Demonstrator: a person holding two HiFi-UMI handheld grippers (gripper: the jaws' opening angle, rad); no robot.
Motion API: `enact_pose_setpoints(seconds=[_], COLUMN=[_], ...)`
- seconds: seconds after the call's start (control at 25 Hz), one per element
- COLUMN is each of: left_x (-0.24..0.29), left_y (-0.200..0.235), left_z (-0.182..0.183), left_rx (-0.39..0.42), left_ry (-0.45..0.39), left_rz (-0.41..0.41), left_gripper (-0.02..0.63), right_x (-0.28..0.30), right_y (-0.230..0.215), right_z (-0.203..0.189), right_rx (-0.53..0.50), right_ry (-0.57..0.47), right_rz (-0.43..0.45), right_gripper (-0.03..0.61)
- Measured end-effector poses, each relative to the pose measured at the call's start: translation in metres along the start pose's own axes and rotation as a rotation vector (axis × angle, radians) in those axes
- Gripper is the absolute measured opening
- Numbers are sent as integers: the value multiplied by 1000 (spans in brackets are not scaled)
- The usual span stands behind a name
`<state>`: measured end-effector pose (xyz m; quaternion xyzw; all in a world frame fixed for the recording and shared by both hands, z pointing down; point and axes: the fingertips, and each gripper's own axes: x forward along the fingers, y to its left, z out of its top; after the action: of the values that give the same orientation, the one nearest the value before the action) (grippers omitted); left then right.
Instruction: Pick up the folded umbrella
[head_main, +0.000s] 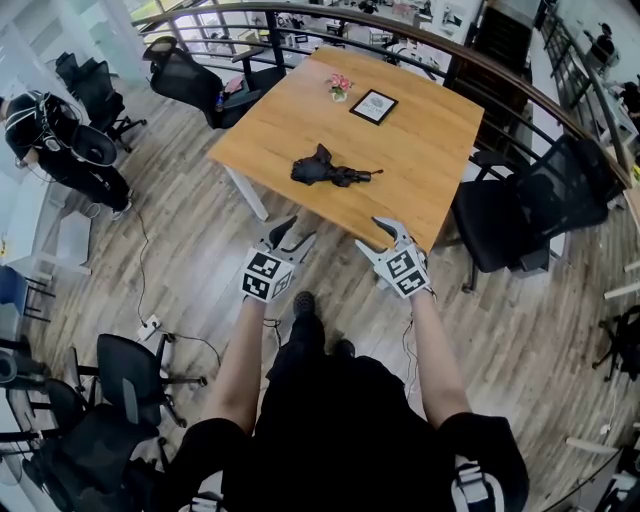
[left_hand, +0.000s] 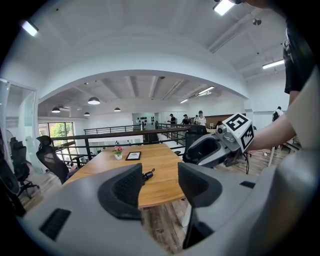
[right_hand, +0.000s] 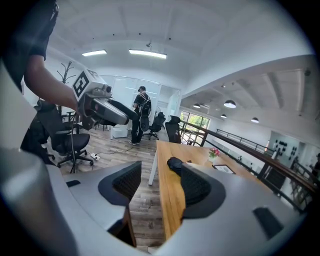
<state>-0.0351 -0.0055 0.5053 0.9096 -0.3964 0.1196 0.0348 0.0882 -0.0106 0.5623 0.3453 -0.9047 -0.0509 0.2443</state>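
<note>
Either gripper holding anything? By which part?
Nothing held. Left gripper and right gripper are both open and empty; the folded umbrella lies untouched on the table.

The wooden table (head_main: 430, 150) bears a folded umbrella (head_main: 325, 172), framed picture (head_main: 374, 106) and potted flowers (head_main: 340, 87).

A wooden bench (head_main: 420, 150) carries a small pot of pink flowers (head_main: 340, 86) and a framed picture (head_main: 373, 106). A black office chair (head_main: 520, 215) stands just beside its right edge.
</note>
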Motion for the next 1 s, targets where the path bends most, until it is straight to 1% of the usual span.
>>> enact_pose_setpoints(seconds=[0.2,0.48,0.84,1.0], left_x=[9,39,92,112], left_y=[17,53,125,160], left_z=[-9,-11,-22,-29], left_rx=[-23,-47,-77,-109], left_ry=[0,-11,10,25], left_rz=[-6,-25,-71,-90], left_gripper=[222,224,225,225], right_x=[18,51,123,154], right_y=[-4,-31,-70,-82], right_z=[-4,1,-1,-2], right_rx=[10,12,41,59], right_ry=[18,40,96,129], right_rz=[6,-14,-20,-13], right_gripper=[262,261,258,258])
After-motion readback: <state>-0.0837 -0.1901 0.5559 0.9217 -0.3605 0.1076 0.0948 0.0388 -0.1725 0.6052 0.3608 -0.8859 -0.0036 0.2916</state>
